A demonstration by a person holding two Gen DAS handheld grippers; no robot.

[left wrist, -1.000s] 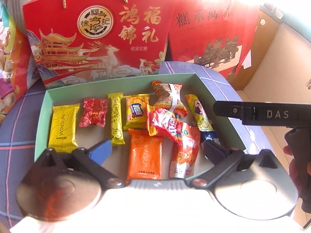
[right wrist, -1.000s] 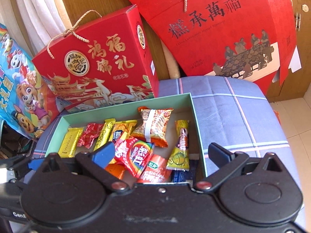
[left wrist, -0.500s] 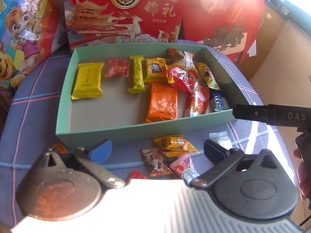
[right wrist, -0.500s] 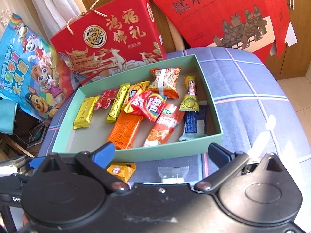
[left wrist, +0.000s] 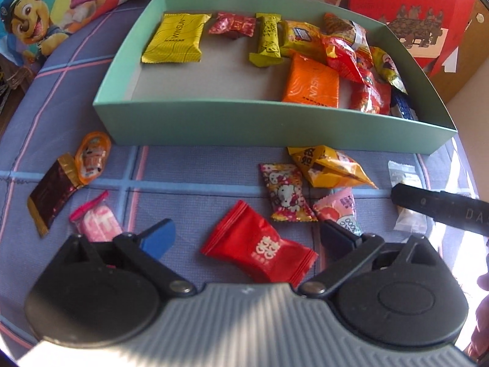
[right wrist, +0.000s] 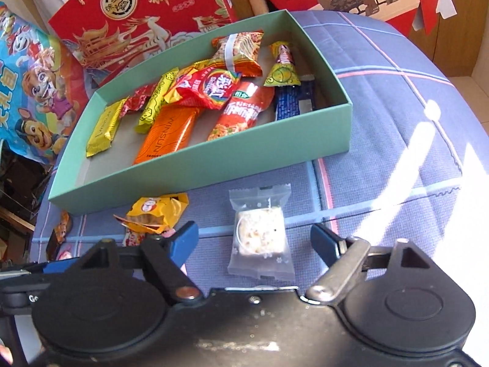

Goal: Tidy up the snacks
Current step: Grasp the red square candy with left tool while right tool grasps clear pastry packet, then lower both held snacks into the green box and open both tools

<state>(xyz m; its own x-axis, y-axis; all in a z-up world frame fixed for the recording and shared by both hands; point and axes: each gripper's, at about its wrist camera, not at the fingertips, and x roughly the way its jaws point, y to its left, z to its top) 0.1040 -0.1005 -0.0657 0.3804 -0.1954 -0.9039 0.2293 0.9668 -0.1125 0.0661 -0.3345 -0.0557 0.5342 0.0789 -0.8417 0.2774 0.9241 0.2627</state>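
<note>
A green box [left wrist: 262, 122] holds several snacks and also shows in the right wrist view [right wrist: 195, 171]. Loose snacks lie on the blue checked cloth in front of it. My left gripper [left wrist: 247, 235] is open, with a red packet [left wrist: 259, 250] lying between its fingers. A Hello Kitty candy [left wrist: 285, 191], a yellow packet [left wrist: 327, 165] and a pink candy [left wrist: 339, 208] lie just beyond. My right gripper [right wrist: 253, 238] is open around a clear-wrapped white cake [right wrist: 259, 235] on the cloth. One of its fingers [left wrist: 440, 211] shows at the right of the left wrist view.
A brown bar [left wrist: 50, 194], an orange jelly cup [left wrist: 91, 156] and a pink-white candy [left wrist: 97, 221] lie at front left. Red gift boxes [right wrist: 143, 9] and a cartoon bag [right wrist: 27, 91] stand behind the box. The cloth's right edge [right wrist: 452, 91] drops to the floor.
Both grippers have pulled back from over the box and lowered toward the loose snacks in front of it. The red packet and the clear-wrapped cake now lie between the open fingers.
</note>
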